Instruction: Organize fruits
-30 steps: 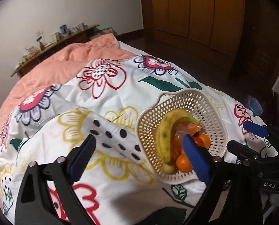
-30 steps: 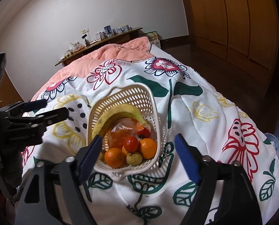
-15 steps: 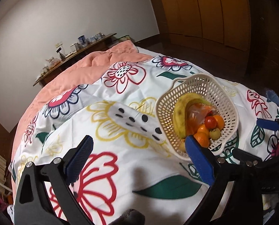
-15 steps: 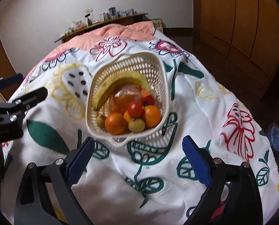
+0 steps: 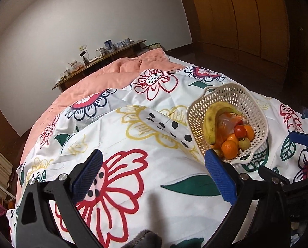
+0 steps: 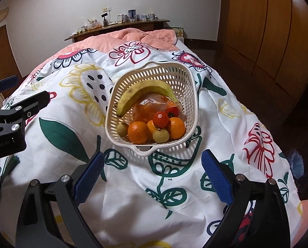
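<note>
Setting: a bed covered by a flowered quilt (image 6: 133, 196), with a peach blanket (image 6: 133, 36) at the far end and a cluttered shelf (image 6: 120, 23) against the wall.

Basket: a cream perforated basket (image 6: 192, 95) sits on the quilt, just ahead of the right gripper and off to the right side of the left gripper's view.

Fruit: all of it lies inside the basket. A banana (image 6: 142, 93) arches across the back, over a crinkled orange plastic bag (image 6: 148, 107) (its contents cannot be made out). In front sit several oranges (image 6: 138, 132), a red tomato (image 6: 160, 119) and two small greenish fruits (image 6: 160, 135).

Left gripper (image 5: 154, 174): jaws wide apart, nothing between them, hanging over bare quilt with the basket beyond its right finger.

Right gripper (image 6: 151, 174): jaws wide apart and holding nothing; the basket's near handle lies just ahead of the gap.

Progress: judged from how things lie, the fruit is all heaped in one container and nothing is laid out on the quilt, so the sorting looks barely begun, or else the gathering is finished (the pictures cannot settle which).

Left to do: probably taking pieces out and grouping them, if sorting is the aim.
</note>
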A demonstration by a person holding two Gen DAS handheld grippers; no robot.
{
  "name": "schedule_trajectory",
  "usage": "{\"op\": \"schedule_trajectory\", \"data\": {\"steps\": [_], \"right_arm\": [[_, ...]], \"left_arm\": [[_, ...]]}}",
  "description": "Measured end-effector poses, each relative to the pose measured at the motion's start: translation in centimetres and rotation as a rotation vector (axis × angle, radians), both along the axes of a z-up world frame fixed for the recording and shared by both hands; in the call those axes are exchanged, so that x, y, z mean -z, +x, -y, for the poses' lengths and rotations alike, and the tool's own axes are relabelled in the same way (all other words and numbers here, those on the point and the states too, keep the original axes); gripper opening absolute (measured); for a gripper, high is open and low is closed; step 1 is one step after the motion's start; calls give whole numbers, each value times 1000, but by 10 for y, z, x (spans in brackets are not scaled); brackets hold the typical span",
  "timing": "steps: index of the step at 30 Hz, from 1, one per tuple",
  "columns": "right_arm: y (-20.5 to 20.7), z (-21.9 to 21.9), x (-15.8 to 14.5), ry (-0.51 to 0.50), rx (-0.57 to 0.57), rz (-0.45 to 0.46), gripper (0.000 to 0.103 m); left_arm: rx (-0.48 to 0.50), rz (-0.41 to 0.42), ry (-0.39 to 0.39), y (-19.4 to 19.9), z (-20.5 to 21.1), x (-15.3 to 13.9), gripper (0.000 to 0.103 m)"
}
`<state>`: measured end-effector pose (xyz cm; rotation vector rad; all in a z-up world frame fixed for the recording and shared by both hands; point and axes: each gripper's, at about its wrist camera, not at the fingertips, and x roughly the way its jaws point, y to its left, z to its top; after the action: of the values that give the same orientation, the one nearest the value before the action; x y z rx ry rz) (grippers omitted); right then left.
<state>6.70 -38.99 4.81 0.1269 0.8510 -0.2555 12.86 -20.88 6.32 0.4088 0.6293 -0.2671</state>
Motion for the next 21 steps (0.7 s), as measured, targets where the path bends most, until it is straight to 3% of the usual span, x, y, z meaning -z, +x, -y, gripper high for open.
{"op": "schedule_trajectory", "data": {"steps": [21], "right_arm": [[-15,-7,-10,-34,-14,42,94]], "left_arm": [[-15,59,27,-22,1,-9,100]]}}
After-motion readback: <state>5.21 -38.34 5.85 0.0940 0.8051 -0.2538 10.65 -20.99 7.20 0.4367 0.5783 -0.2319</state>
